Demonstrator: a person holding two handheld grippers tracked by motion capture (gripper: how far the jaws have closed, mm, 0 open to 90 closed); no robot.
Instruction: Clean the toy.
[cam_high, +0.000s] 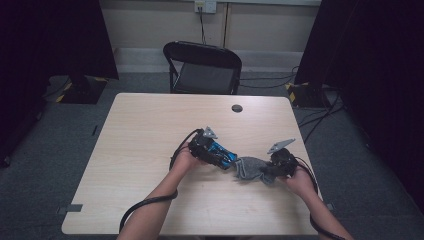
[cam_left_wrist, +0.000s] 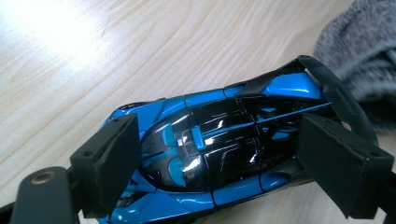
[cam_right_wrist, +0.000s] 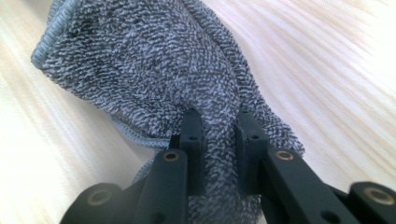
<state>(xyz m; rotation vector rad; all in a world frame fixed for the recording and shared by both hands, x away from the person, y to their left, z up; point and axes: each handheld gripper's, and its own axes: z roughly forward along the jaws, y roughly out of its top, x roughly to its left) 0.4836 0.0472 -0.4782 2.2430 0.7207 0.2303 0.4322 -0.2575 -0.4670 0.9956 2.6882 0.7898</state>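
A blue and black toy car (cam_left_wrist: 219, 144) lies between the jaws of my left gripper (cam_left_wrist: 233, 161), whose pads press on its two sides. From above, the car (cam_high: 222, 156) sits near the middle of the wooden table (cam_high: 150, 130) with the left gripper (cam_high: 226, 161) shut on it. Just to its right lies a grey terry cloth (cam_high: 248, 169). My right gripper (cam_right_wrist: 219, 140) is shut on a bunched fold of that cloth (cam_right_wrist: 154, 60), and from above the right gripper (cam_high: 267, 172) is at the cloth's right edge.
A black folding chair (cam_high: 202, 67) stands behind the table's far edge. A small dark round cap (cam_high: 237, 108) sits in the tabletop near the back. Black curtains and cables flank the table on both sides.
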